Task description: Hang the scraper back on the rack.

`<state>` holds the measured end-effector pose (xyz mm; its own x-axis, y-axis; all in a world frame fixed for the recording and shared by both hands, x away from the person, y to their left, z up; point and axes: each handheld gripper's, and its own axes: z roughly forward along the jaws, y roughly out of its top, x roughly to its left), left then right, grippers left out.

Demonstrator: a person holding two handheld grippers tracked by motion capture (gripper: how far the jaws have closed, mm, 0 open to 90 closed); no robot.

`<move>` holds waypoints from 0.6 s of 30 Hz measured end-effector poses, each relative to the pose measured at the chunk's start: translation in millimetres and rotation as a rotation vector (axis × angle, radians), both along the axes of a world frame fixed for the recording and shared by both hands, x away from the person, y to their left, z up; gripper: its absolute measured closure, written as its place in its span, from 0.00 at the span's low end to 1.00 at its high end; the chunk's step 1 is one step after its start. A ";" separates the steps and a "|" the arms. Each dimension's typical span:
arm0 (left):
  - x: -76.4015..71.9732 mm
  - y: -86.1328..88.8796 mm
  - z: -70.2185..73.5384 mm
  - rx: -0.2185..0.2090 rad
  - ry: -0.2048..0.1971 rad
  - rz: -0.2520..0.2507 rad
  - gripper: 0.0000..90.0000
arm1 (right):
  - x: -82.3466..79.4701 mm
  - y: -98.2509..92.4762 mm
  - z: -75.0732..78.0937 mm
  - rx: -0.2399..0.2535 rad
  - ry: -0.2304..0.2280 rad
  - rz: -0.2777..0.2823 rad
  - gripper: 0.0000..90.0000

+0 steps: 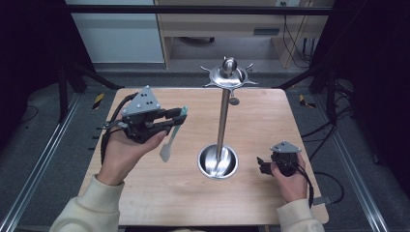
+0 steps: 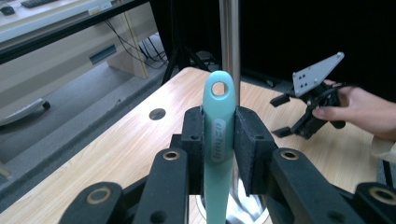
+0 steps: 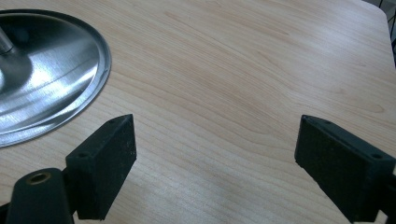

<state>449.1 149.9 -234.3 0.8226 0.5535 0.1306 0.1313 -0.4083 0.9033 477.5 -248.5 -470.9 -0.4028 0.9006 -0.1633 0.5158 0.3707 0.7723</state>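
Observation:
A mint-green utensil (image 1: 174,130) with a pale blade hangs over the left half of the wooden table (image 1: 145,193). My left gripper (image 1: 178,119) is shut on its handle. In the left gripper view the handle (image 2: 218,121), with a hole near its end, is pinched between my two pads. A steel stand (image 1: 223,121) rises from a round dish base (image 1: 218,162) to a hooked ring at its top (image 1: 228,76). My right gripper (image 1: 261,166) rests low on the table right of the base; its jaws stand wide apart over bare wood, open, with a black pad (image 3: 109,163) on each side.
The stand's pole (image 2: 229,42) is straight ahead of the held handle in the left gripper view. A small round hole (image 2: 157,113) sits in the tabletop near its far edge. Black frame bars and cables ring the table; a wooden cabinet (image 1: 232,24) stands behind.

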 end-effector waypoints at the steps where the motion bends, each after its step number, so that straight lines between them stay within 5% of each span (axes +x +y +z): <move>1: -0.4 -1.5 -0.3 -0.002 -0.003 -0.004 0.83 | -0.2 0.1 0.0 0.001 -0.003 0.001 0.14; 18: 3.5 -15.1 14.4 -0.063 -0.043 -0.019 0.83 | -0.4 -1.0 0.2 -0.002 -0.005 0.006 0.14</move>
